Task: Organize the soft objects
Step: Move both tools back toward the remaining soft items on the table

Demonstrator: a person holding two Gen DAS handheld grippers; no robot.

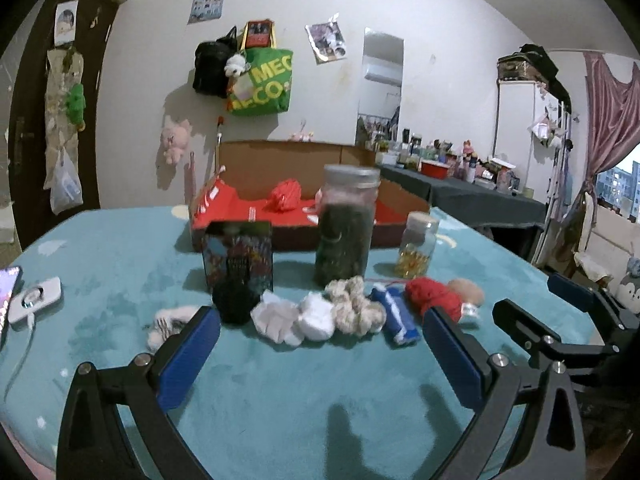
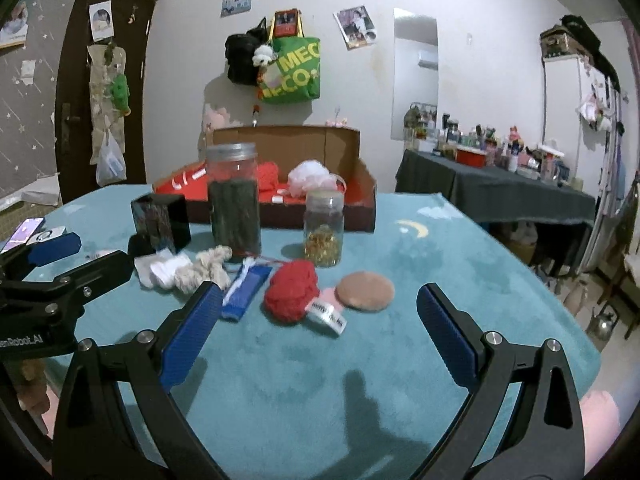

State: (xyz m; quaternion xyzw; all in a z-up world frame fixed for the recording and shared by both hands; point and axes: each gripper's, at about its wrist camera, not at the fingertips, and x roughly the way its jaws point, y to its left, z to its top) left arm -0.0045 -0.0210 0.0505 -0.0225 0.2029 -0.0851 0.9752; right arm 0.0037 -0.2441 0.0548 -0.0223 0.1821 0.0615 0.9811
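A row of soft things lies on the teal cloth: a white sock bundle (image 1: 280,320), a beige knitted piece (image 1: 356,306), a blue pouch (image 2: 245,286), a red yarn ball (image 2: 291,294) and a tan round puff (image 2: 365,285). Behind them stands an open cardboard box (image 2: 366,196) with a red liner, holding a red soft item (image 1: 285,195) and a white-pink pouf (image 2: 310,178). My left gripper (image 1: 320,334) is open just short of the row. My right gripper (image 2: 320,308) is open with the red yarn and puff ahead of its fingers.
A tall jar of dark contents (image 1: 347,226), a small jar of yellow capsules (image 2: 324,232) and a dark printed box (image 1: 239,254) stand between the row and the cardboard box. A phone (image 1: 8,292) and white charger (image 1: 35,298) lie at the left edge.
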